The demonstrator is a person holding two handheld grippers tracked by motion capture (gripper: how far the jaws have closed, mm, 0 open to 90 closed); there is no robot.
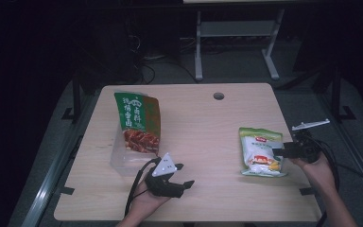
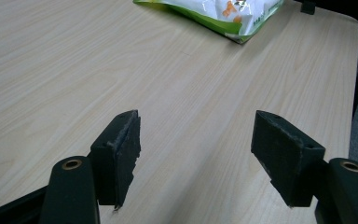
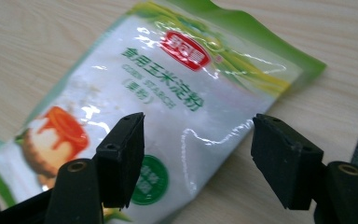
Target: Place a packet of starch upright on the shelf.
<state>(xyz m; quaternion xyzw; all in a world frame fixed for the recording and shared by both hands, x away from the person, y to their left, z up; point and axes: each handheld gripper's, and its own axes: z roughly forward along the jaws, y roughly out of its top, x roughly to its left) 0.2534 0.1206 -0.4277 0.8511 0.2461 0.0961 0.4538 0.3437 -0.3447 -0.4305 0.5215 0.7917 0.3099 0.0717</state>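
Approach on starch pouch, jaws spread, nothing gripped yet.

Starch pouch (image 1: 261, 152) lies flat on the table (image 1: 208, 123), label up, toward the table's right edge; flat and free on all sides, so an edge is likely the only place to pinch. Right gripper (image 1: 280, 151) sits just beside the pouch's right edge, pointing across it; in the right gripper view the pouch (image 3: 168, 107) lies beyond and below the parted jaws, pads not pressing on it. Left gripper (image 1: 182, 176) is parked well left of the pouch, near the front edge, jaws wide and empty, aimed toward the pouch (image 2: 214, 11) over bare wood, probably kept clear. Green-and-red snack bag (image 1: 137, 124) stands in a clear tub (image 1: 127, 158), far left of the pouch; judged a possible destination.
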